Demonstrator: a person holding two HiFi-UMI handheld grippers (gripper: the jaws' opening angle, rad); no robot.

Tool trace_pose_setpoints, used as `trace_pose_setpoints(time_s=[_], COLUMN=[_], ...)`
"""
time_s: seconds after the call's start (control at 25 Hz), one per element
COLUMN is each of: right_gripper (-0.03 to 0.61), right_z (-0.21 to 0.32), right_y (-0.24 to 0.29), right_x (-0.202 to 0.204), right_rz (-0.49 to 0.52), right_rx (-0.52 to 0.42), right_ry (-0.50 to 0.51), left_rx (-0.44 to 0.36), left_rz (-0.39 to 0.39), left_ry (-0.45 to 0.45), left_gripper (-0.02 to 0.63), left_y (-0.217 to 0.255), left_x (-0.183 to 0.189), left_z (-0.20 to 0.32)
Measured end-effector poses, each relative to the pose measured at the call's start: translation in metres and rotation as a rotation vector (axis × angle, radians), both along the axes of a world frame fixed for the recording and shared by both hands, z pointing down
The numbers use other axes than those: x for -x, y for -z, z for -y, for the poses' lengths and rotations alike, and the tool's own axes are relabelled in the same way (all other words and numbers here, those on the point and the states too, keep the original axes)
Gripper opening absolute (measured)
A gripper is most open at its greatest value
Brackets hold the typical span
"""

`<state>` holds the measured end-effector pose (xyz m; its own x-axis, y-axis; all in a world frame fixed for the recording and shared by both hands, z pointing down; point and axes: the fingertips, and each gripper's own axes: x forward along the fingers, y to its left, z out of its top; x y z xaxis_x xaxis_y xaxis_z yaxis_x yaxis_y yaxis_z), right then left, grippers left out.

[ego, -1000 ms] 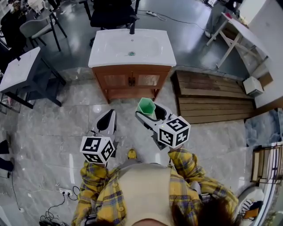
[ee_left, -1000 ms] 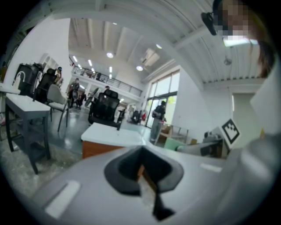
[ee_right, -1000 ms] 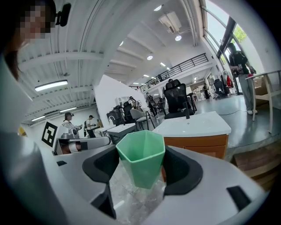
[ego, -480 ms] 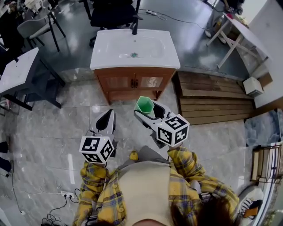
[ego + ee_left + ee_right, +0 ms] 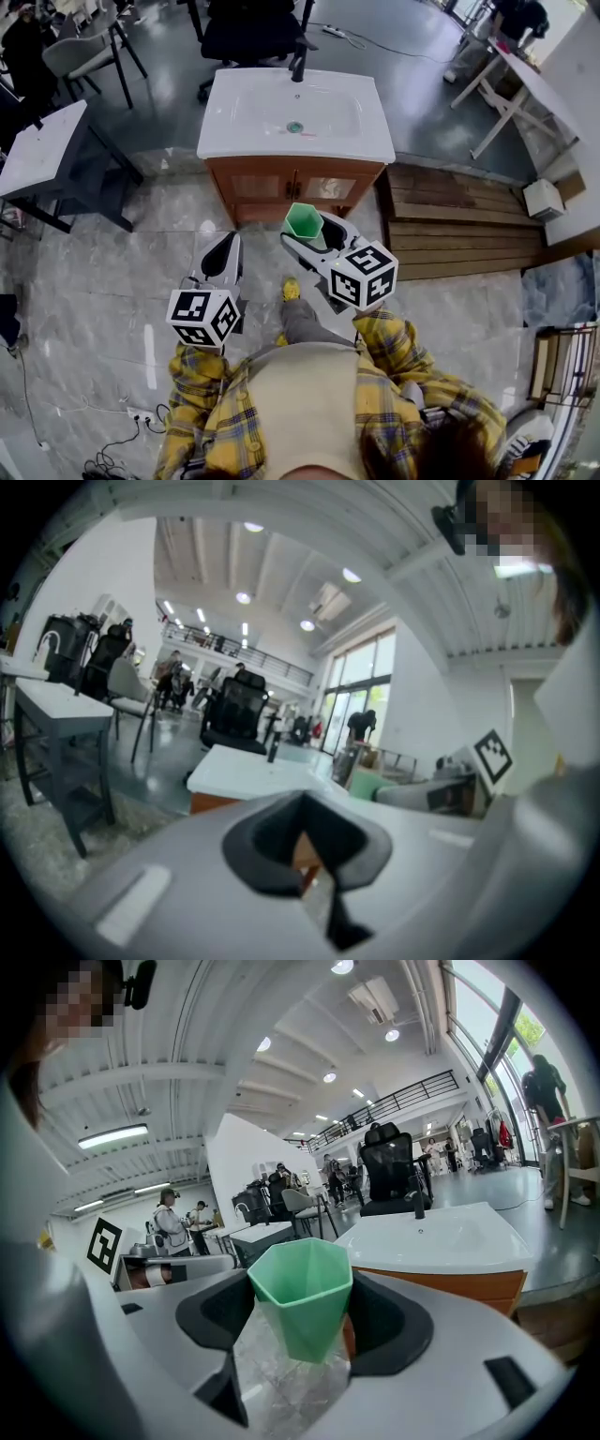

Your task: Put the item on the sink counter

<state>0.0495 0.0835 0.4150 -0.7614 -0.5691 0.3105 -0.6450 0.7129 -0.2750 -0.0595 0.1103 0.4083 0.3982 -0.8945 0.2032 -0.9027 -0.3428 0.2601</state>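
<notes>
The right gripper (image 5: 302,1321) has its jaws closed on a green cup (image 5: 302,1297), which stands upright between them with its open mouth up, its faceted wall pinched by the dark pads on either side. The left gripper (image 5: 229,246) has its jaws closed together with nothing between them. Ahead of both pairs of jaws, and well apart from them, stands the white sink table (image 5: 225,141) on its wooden cabinet (image 5: 295,187), the cup not touching it.

Mint-green cup (image 5: 300,1305), white sink counter (image 5: 225,141) on brown cabinet (image 5: 281,187), yellow plaid sleeves (image 5: 195,377).
</notes>
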Motion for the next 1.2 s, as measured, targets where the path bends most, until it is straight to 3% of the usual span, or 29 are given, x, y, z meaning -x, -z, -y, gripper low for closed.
trace_pose_setpoints(time_s=[1.2], right_gripper=[0.316], right_z=[0.219], right_y=[0.0], right_x=[0.003], right_rz=[0.031], right_rx=[-0.004], right_ry=[0.079], left_rx=[0.011], left_rz=[0.054], left_ry=[0.062], left_gripper=[0.005], left_y=[0.007], left_x=[-0.006], left_z=[0.206])
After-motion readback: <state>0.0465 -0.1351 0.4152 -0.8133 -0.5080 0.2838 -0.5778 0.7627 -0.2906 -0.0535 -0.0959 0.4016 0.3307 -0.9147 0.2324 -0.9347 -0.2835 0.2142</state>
